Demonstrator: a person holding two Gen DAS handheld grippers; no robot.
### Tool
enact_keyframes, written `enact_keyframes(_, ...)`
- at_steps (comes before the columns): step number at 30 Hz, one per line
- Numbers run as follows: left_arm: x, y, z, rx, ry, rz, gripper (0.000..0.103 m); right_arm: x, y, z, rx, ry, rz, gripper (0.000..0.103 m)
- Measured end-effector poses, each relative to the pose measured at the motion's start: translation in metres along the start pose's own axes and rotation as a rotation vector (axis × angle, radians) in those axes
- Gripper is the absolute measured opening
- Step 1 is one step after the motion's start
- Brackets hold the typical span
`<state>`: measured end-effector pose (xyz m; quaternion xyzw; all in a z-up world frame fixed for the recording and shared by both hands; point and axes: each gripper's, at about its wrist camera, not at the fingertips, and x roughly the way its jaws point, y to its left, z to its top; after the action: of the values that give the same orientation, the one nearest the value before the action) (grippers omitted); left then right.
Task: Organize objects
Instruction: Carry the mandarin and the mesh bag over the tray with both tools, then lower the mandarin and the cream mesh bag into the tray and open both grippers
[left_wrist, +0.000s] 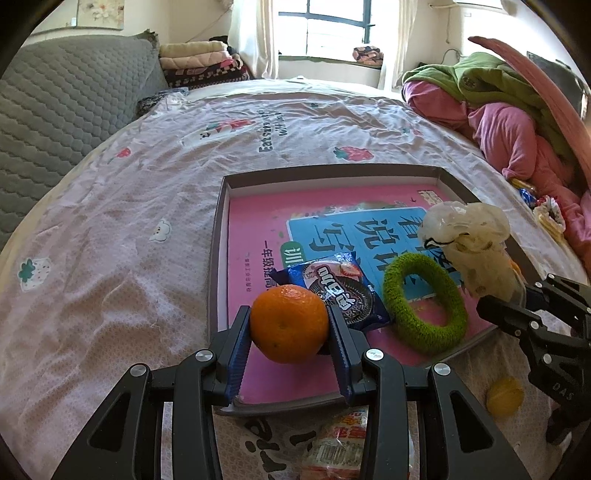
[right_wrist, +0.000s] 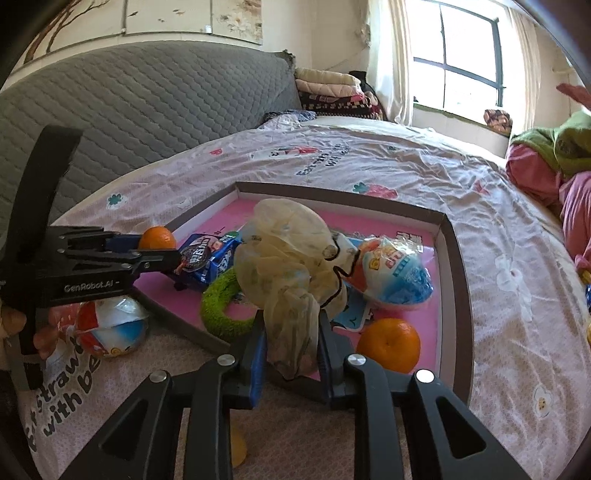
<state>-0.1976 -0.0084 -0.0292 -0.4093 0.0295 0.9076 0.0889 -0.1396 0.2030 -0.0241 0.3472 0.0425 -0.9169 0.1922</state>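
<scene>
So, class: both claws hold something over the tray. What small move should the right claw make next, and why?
Probably open the right claw a little further and leave the cream bag in the tray. The bag hangs between its pads above the pink floor, beside the green ring and an orange, so it looks placed. The left claw grips another orange.
</scene>
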Motion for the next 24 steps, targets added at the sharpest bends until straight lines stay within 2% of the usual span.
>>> enact_keyframes(11,-0.003,-0.004,-0.002,0.013,0.005,-0.008,0.041,-0.001,-0.011,-0.001,0.062,0.007,-0.006,0.040)
enact_keyframes(24,-0.007,-0.007,-0.005,0.021,0.019,-0.024,0.041,-0.011,-0.010,-0.004,0.043,-0.011,-0.041,0.041)
